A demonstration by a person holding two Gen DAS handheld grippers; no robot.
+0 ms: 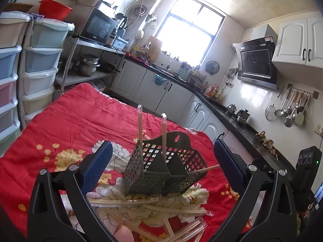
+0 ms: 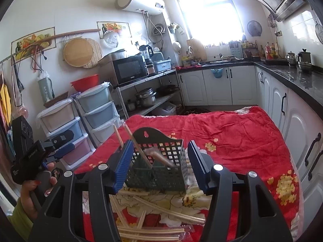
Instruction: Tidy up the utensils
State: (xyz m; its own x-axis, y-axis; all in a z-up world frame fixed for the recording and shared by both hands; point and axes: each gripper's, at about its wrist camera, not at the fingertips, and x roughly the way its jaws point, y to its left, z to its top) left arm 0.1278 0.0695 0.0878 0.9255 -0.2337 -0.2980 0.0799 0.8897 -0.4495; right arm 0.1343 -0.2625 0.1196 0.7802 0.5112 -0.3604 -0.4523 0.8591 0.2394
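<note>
A black perforated utensil basket (image 1: 161, 173) (image 2: 161, 173) stands on the red flowered cloth. Two wrapped chopstick pairs (image 1: 164, 133) stand upright in it, and another pokes out of its right side (image 1: 206, 169). In the right wrist view a blurred wrapped pair (image 2: 159, 157) lies slanted inside the basket. Several more wrapped chopsticks (image 1: 153, 208) (image 2: 161, 211) lie loose on the cloth in front. My left gripper (image 1: 162, 143) is wide open and empty, short of the basket. My right gripper (image 2: 160, 144) is open too, with nothing pressed between its pads. A hand (image 2: 33, 183) holds the left gripper (image 2: 69, 141).
The red cloth (image 1: 84, 117) covers the whole table. Stacked plastic drawers (image 2: 97, 111) and a metal rack with a microwave (image 2: 129, 70) stand beyond the table's left side. White cabinets under a black counter (image 2: 292, 78) run along the right.
</note>
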